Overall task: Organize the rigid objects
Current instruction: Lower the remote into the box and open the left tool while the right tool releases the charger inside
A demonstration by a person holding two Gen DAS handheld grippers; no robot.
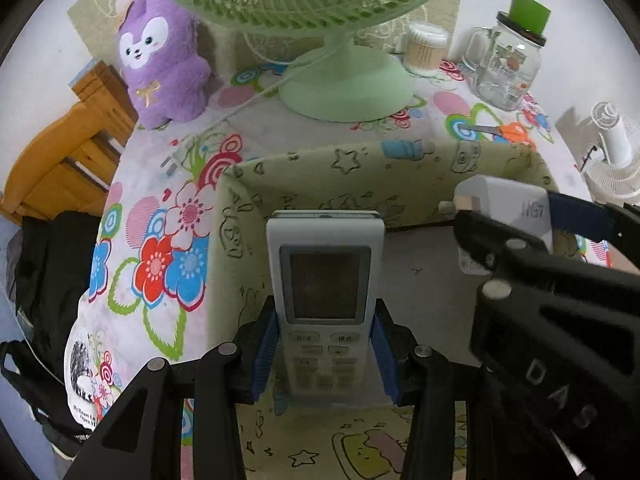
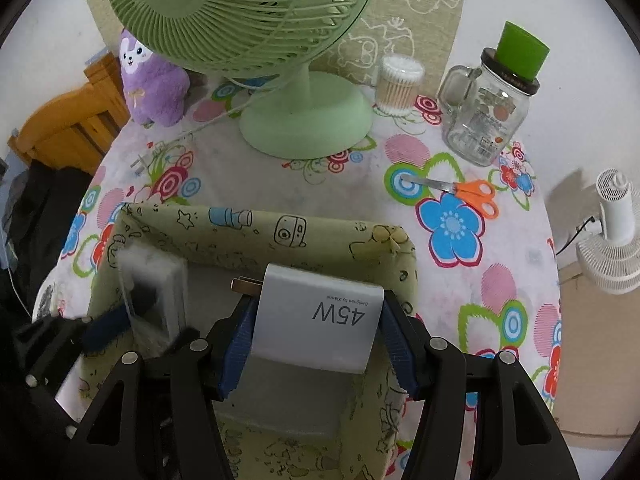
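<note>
My left gripper (image 1: 324,356) clamps remote (image 1: 325,280) at button end, long axis running straight up frame, over box (image 1: 400,168) interior. My right gripper (image 2: 316,344) clamps 45W charger (image 2: 320,316), frame centre, above same box, prongs pointing left.

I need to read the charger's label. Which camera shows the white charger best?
The right wrist view: the white charger sits centered in the right tool, its "45W" print facing the camera. The left wrist view shows it sideways at the edge, partly hidden.
</note>
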